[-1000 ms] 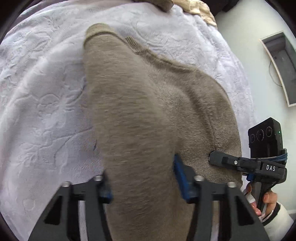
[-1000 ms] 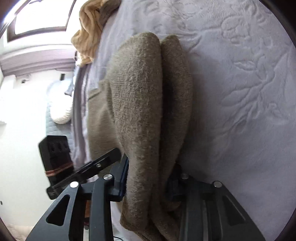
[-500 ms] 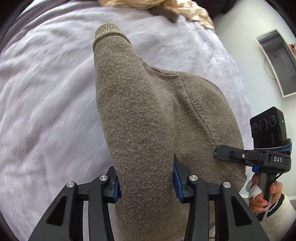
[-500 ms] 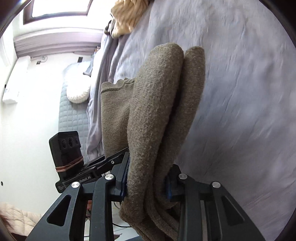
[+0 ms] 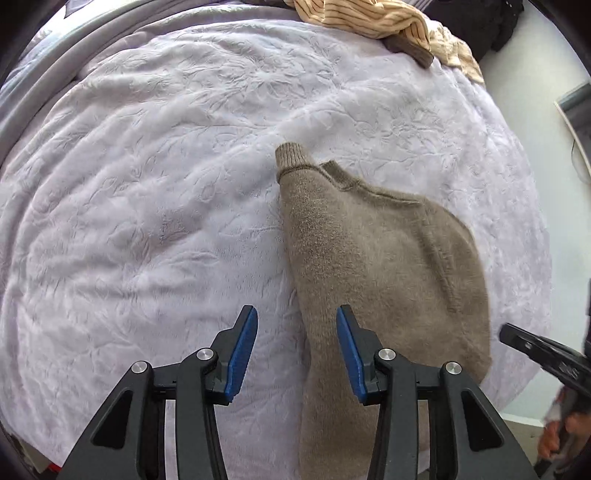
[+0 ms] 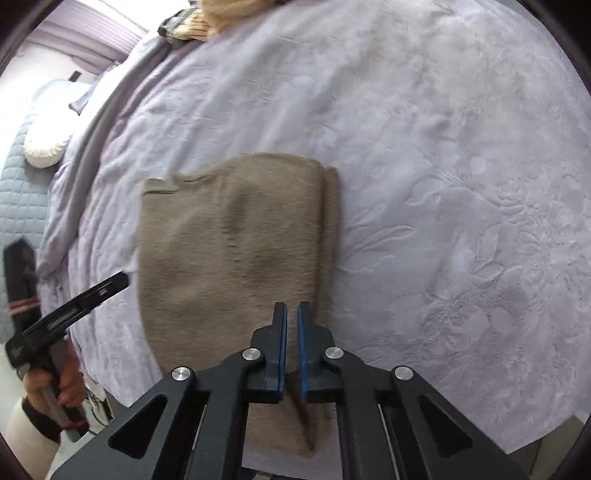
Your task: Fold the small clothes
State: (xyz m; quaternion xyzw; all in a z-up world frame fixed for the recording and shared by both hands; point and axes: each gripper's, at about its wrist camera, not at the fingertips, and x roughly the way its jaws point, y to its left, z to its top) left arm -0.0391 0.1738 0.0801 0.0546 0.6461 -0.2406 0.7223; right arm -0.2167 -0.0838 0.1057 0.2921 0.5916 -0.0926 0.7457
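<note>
A taupe knit sweater [image 5: 373,258] lies folded on the lavender bedspread [image 5: 147,203], its ribbed cuff pointing to the far side. My left gripper [image 5: 295,343] is open and empty, raised above the sweater's left edge. In the right wrist view the sweater [image 6: 236,251] lies flat as a folded block. My right gripper [image 6: 291,332] hovers above its near edge with the jaws almost together and nothing between them. Each gripper shows at the edge of the other's view.
A pile of striped beige and dark clothes [image 5: 369,18] lies at the far edge of the bed. A grey quilted headboard and a white round cushion [image 6: 44,147] are at the left. The bed's edge and the wall [image 5: 546,110] are at the right.
Both grippers have let go of the sweater and drawn back upward. The sweater, held up a second ago, now lies flat on the bed.
</note>
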